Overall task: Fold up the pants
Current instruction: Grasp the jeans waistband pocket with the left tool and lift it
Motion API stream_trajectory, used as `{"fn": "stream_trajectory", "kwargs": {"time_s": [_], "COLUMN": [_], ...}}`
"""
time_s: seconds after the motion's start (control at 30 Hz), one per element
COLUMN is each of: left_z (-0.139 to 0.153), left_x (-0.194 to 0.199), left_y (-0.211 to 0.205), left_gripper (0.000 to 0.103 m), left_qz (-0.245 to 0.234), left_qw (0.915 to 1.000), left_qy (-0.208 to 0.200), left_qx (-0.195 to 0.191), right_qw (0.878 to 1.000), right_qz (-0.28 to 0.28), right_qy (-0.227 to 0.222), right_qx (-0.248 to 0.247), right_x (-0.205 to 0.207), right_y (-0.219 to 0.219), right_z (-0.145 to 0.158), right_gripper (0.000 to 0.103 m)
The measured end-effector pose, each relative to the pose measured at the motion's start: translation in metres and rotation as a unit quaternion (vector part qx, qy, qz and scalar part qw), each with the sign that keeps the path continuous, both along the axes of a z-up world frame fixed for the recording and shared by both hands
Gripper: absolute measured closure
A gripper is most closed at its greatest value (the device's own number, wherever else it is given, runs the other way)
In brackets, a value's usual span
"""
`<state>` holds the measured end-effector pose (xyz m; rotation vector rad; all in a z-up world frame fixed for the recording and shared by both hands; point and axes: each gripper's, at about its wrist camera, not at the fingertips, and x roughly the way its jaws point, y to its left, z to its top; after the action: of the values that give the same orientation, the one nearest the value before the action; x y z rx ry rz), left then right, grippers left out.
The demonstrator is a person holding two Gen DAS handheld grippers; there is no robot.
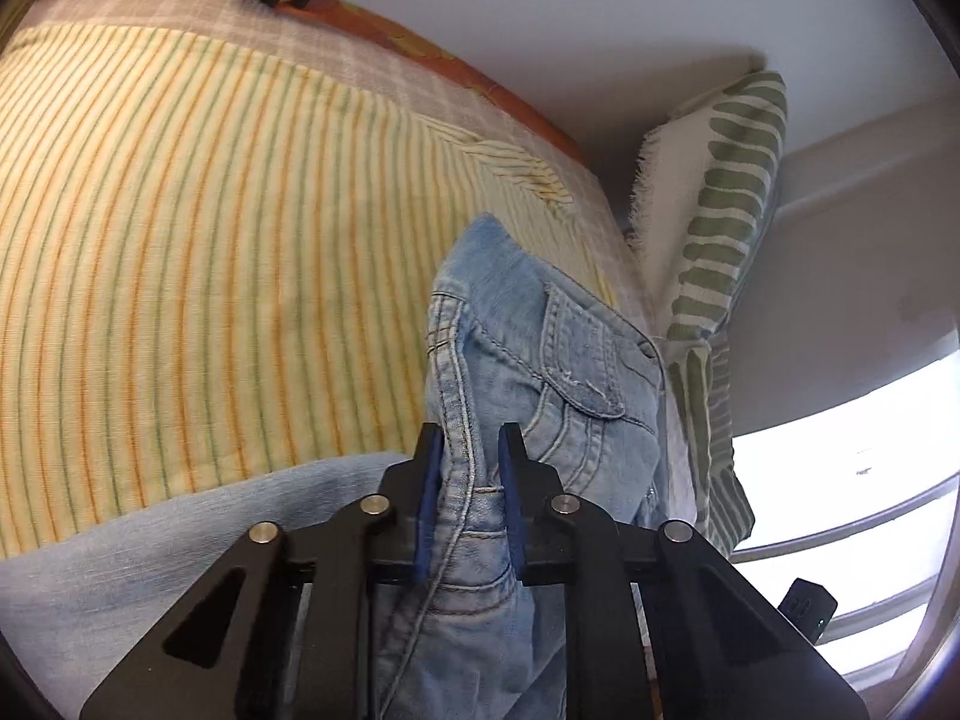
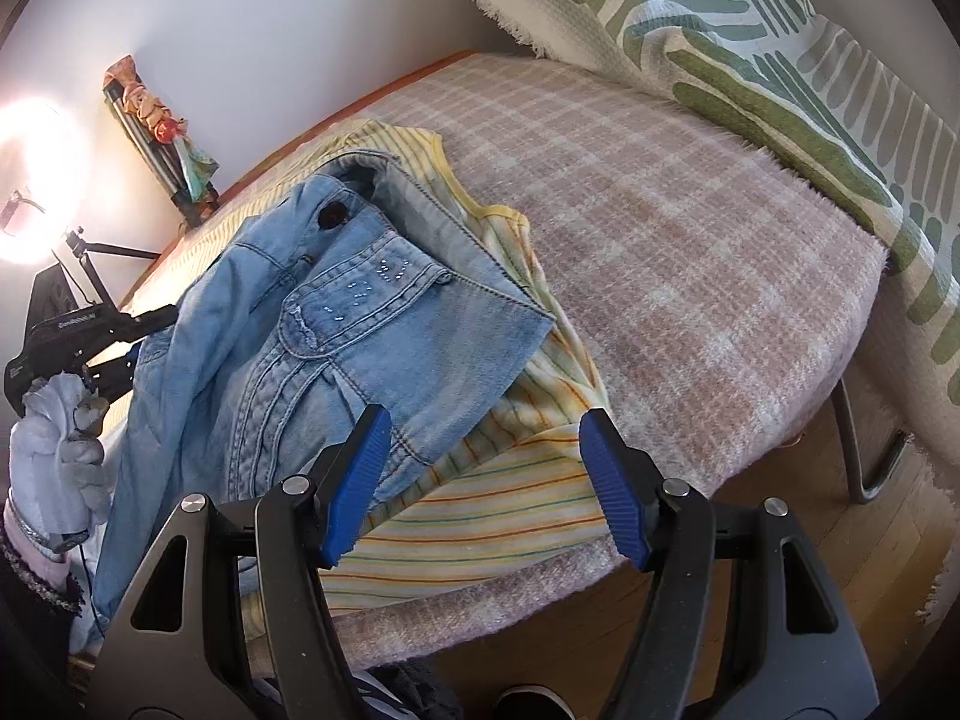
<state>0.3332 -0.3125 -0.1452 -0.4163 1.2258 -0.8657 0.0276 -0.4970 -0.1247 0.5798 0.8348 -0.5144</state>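
Light blue denim pants [image 2: 336, 348] lie bunched on a striped yellow cloth [image 2: 498, 516] on a table; the waistband with its dark button faces up and away. My left gripper [image 1: 471, 468] is shut on a seam fold of the pants [image 1: 540, 360] and holds it lifted. In the right wrist view the left gripper [image 2: 129, 339] shows at the far left, at the pants' edge, held by a gloved hand. My right gripper [image 2: 483, 480] is open and empty, just in front of the pants' near edge, over the striped cloth.
A pinkish checked blanket [image 2: 690, 252] covers the table. A green-patterned white cloth [image 2: 780, 78] hangs at the right. A bright lamp [image 2: 36, 180] and a tripod [image 2: 96, 264] stand at the left. A metal table leg [image 2: 858, 450] and wooden floor show below right.
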Motion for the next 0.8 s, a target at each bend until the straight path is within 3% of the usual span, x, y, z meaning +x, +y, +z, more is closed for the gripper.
{"fn": "stream_trajectory", "kwargs": {"time_s": [0.1, 0.23, 0.3, 0.43, 0.57, 0.67, 0.8], "left_z": [0.008, 0.035, 0.044, 0.057, 0.044, 0.031, 0.027], "left_x": [-0.008, -0.035, -0.052, -0.099, -0.136, -0.153, -0.154], "left_y": [-0.003, -0.016, -0.024, -0.049, -0.075, -0.086, -0.086], "left_gripper": [0.089, 0.089, 0.089, 0.089, 0.09, 0.09, 0.089], "left_qz": [-0.01, -0.057, -0.088, -0.172, -0.24, -0.275, -0.284], "left_qw": [0.9996, 0.9945, 0.9897, 0.9723, 0.9581, 0.9493, 0.9486], "left_qy": [-0.023, -0.079, -0.103, -0.15, -0.15, -0.151, -0.138], "left_qx": [-0.013, -0.037, -0.047, -0.052, -0.044, -0.023, -0.013], "right_qw": [1.0, 1.0, 1.0, 0.997, 0.992, 0.985, 0.978], "right_qz": [0.003, 0.004, 0.008, 0.017, 0.012, 0.02, 0.038], "right_qy": [-0.002, -0.016, -0.03, -0.077, -0.128, -0.156, -0.174], "right_qx": [-0.004, -0.005, -0.003, -0.002, 0.017, 0.065, 0.109], "right_x": [0.001, 0.001, 0.001, 0.004, 0.001, 0.001, 0.005], "right_y": [0.003, 0.005, 0.004, 0.001, -0.006, -0.016, -0.025], "right_z": [0.003, 0.012, 0.019, 0.041, 0.058, 0.057, 0.042], "right_gripper": [0.035, 0.035, 0.035, 0.035, 0.035, 0.034, 0.027]}}
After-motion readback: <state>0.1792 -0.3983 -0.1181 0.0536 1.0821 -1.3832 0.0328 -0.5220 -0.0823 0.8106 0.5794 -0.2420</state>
